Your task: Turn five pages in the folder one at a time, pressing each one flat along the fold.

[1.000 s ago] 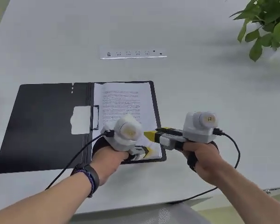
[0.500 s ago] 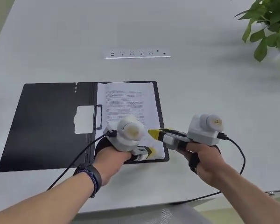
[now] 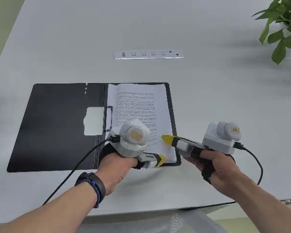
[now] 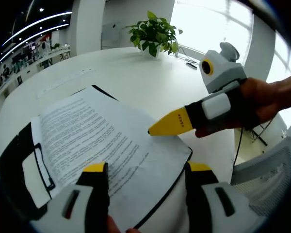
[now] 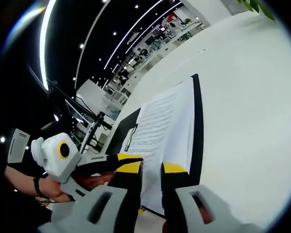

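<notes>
White page point(image 3: 140, 111) not yet lifted: my left gripper point(image 4: 146, 167) has jaws released over its corner, my right gripper point(image 5: 151, 167) jaws clenched at its edge. Next, I think, catch one sheet only.

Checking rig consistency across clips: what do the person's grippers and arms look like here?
Both the left gripper and right gripper are white and grey, with rounded bodies, yellow-tipped jaws and a black cable trailing from each. Forearms are sleeveless; a dark wristband sits on the left wrist.
</notes>
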Demonstrator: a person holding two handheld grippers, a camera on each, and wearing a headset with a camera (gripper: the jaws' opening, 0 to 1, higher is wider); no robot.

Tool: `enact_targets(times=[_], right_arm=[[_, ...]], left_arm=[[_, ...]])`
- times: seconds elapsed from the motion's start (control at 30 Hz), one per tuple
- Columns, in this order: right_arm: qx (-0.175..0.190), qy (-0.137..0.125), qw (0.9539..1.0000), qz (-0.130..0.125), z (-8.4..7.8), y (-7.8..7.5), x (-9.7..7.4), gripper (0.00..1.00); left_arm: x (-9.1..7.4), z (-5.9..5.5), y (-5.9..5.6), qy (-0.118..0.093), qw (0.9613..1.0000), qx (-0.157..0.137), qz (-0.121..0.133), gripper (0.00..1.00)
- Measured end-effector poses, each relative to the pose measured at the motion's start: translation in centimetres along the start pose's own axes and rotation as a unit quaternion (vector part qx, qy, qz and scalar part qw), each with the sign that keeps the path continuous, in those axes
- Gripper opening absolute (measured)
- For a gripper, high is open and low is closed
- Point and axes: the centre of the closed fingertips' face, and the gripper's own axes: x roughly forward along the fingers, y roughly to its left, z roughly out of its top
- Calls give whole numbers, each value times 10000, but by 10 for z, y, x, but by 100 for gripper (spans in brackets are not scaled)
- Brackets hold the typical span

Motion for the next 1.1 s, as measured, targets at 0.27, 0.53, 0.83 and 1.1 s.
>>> enact_targets(times=[0.27,0.53,0.83,1.1], right_arm=[[62,-42,10000,13,0,9,4,2],[59,-214,9997,110,10,27,8,0],[17,-373,9988,314,22,57,22,0],[-114,-385,9976,568,25,92,45,0]], left_arm=[[-22,-3,10,-120,9998,-47,140,66],[-56,-12,37,-190,9990,-11,393,66],[-96,-20,66,-366,9970,-85,678,68],[-132,-36,80,-471,9949,-144,876,69]])
